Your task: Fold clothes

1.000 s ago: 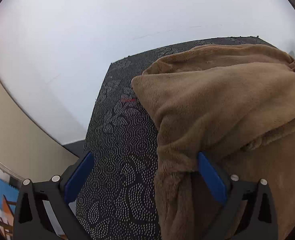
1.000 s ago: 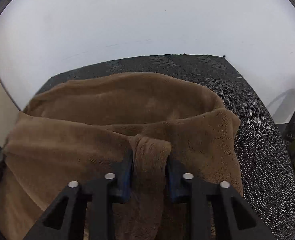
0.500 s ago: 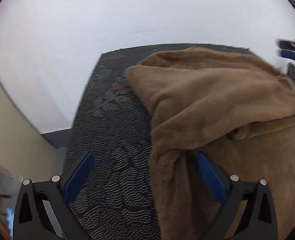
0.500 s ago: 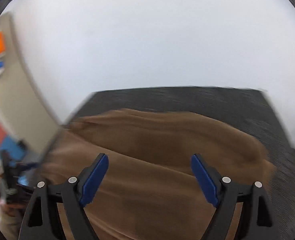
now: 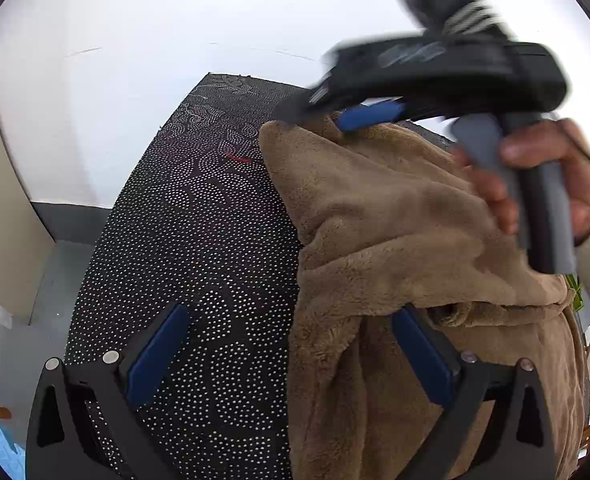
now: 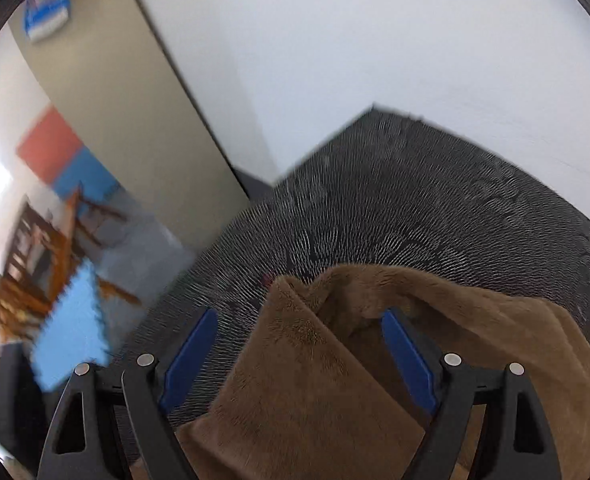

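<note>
A brown fleece garment [image 5: 395, 220] lies bunched on the right half of a table with a black dotted cloth [image 5: 199, 240]. My left gripper [image 5: 291, 356] is open at the garment's near left edge; fabric drapes over its right pad and the left pad is above bare cloth. A hand [image 5: 543, 184] holds my right gripper [image 5: 327, 114] over the garment's far left corner. In the right wrist view my right gripper [image 6: 299, 356] stands open, with the folded corner of the garment [image 6: 303, 380] lying between its fingers on the table [image 6: 415, 208].
The table's far corner [image 6: 375, 106] meets a white wall [image 6: 375, 40]. Off the table's left edge are a beige pillar [image 6: 135, 120], grey floor, a blue foam mat [image 6: 71, 320] and wooden chairs [image 6: 27, 272].
My right gripper let go of the fold it was pinching, opened, and swung left to the garment's far left corner. My left gripper stayed open at the near edge.
</note>
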`<move>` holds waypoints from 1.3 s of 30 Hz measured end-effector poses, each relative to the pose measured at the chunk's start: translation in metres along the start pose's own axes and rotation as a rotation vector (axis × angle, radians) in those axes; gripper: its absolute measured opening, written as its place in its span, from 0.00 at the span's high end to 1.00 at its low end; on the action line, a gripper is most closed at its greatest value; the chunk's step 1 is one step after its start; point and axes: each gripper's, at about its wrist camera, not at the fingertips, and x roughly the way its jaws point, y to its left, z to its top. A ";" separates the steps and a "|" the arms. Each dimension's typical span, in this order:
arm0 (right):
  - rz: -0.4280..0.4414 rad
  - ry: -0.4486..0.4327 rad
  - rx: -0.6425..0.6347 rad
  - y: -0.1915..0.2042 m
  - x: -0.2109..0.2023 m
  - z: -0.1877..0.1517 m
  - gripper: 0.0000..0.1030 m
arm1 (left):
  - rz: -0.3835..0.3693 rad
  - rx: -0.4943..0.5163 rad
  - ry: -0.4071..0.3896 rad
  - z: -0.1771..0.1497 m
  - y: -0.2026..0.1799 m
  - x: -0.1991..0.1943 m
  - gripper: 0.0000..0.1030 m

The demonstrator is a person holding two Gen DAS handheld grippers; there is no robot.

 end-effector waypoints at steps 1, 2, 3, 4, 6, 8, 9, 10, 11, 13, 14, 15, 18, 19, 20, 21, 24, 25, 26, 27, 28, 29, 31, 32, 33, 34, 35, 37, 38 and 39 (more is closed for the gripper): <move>-0.016 0.030 -0.016 0.004 0.010 0.001 0.21 | -0.008 -0.004 -0.004 0.000 0.000 0.000 0.02; -0.026 0.061 -0.029 0.006 0.019 0.000 0.24 | -0.016 -0.006 -0.006 0.001 -0.001 0.001 0.05; -0.035 0.088 -0.043 0.008 0.027 -0.002 0.34 | -0.024 -0.009 -0.009 0.001 -0.002 0.001 0.10; -0.049 0.100 -0.060 0.009 0.031 -0.005 0.55 | -0.017 -0.006 -0.009 0.000 -0.003 0.001 0.14; -0.088 0.094 -0.101 0.014 0.032 -0.010 0.80 | -0.005 0.002 -0.010 -0.002 -0.005 0.003 0.42; -0.081 0.063 -0.114 0.017 0.024 -0.011 0.86 | -0.023 0.006 0.006 -0.003 -0.008 0.002 0.76; -0.090 0.036 -0.115 0.018 0.019 -0.010 0.87 | -0.003 0.006 0.006 -0.003 -0.009 0.002 0.80; -0.100 0.009 -0.116 0.019 0.014 -0.009 0.88 | -0.001 0.003 -0.002 -0.003 -0.008 0.000 0.82; -0.109 -0.016 -0.116 0.019 0.010 -0.008 0.88 | 0.001 -0.012 -0.010 -0.003 -0.006 -0.004 0.83; -0.120 -0.054 -0.115 0.020 0.006 -0.004 0.88 | 0.006 -0.038 -0.018 -0.004 -0.003 -0.008 0.83; -0.121 -0.062 -0.115 0.022 0.009 -0.002 0.88 | 0.009 -0.048 -0.018 -0.004 -0.001 -0.009 0.83; -0.120 -0.066 -0.122 0.024 0.011 -0.001 0.88 | 0.012 -0.058 -0.017 -0.005 0.000 -0.010 0.83; -0.126 -0.066 -0.120 0.022 0.022 0.000 0.88 | 0.018 -0.066 -0.009 -0.009 0.002 -0.009 0.83; -0.125 -0.062 -0.106 0.019 0.027 0.003 0.88 | 0.017 -0.069 -0.009 -0.010 0.002 -0.010 0.83; -0.113 -0.054 -0.085 0.016 0.032 0.005 0.87 | 0.017 -0.072 -0.010 -0.011 0.003 -0.010 0.83; -0.085 -0.043 -0.066 0.012 0.034 0.006 0.87 | 0.017 -0.075 -0.010 -0.012 0.003 -0.011 0.83; -0.055 -0.046 -0.041 0.006 0.025 -0.001 0.76 | 0.009 -0.074 -0.009 -0.009 0.008 -0.010 0.83; -0.055 -0.070 -0.048 0.005 0.013 -0.006 0.65 | 0.006 -0.075 -0.008 -0.008 0.009 -0.009 0.82; -0.056 -0.099 -0.053 0.003 0.000 -0.011 0.54 | 0.003 -0.076 -0.008 -0.007 0.010 -0.008 0.81; -0.062 -0.136 -0.050 -0.001 -0.016 -0.018 0.31 | -0.002 -0.078 -0.008 -0.009 0.010 -0.010 0.81; -0.071 -0.174 -0.040 -0.006 -0.033 -0.026 0.20 | -0.008 -0.081 -0.008 -0.010 0.009 -0.012 0.81; -0.084 -0.210 -0.017 -0.013 -0.051 -0.036 0.20 | -0.013 -0.083 -0.007 -0.011 0.009 -0.013 0.81; -0.105 -0.267 0.043 -0.028 -0.087 -0.057 0.20 | -0.019 -0.080 -0.004 -0.009 0.011 -0.013 0.80; -0.119 -0.289 0.076 -0.037 -0.103 -0.068 0.20 | -0.018 -0.079 -0.002 -0.009 0.011 -0.013 0.80; -0.147 -0.302 0.106 -0.046 -0.116 -0.081 0.20 | -0.018 -0.078 0.000 -0.009 0.011 -0.014 0.78; -0.178 -0.304 0.129 -0.052 -0.124 -0.096 0.20 | -0.007 -0.073 0.000 -0.010 0.010 -0.017 0.75; -0.210 -0.306 0.153 -0.059 -0.132 -0.111 0.20 | 0.005 -0.077 -0.009 -0.011 0.010 -0.021 0.66; -0.274 -0.309 0.200 -0.072 -0.148 -0.141 0.20 | 0.018 -0.090 -0.028 -0.010 0.011 -0.031 0.55; -0.305 -0.311 0.224 -0.078 -0.157 -0.155 0.20 | 0.019 -0.100 -0.039 -0.008 0.012 -0.036 0.50; -0.337 -0.312 0.247 -0.084 -0.165 -0.170 0.20 | 0.027 -0.101 -0.053 -0.006 0.012 -0.042 0.47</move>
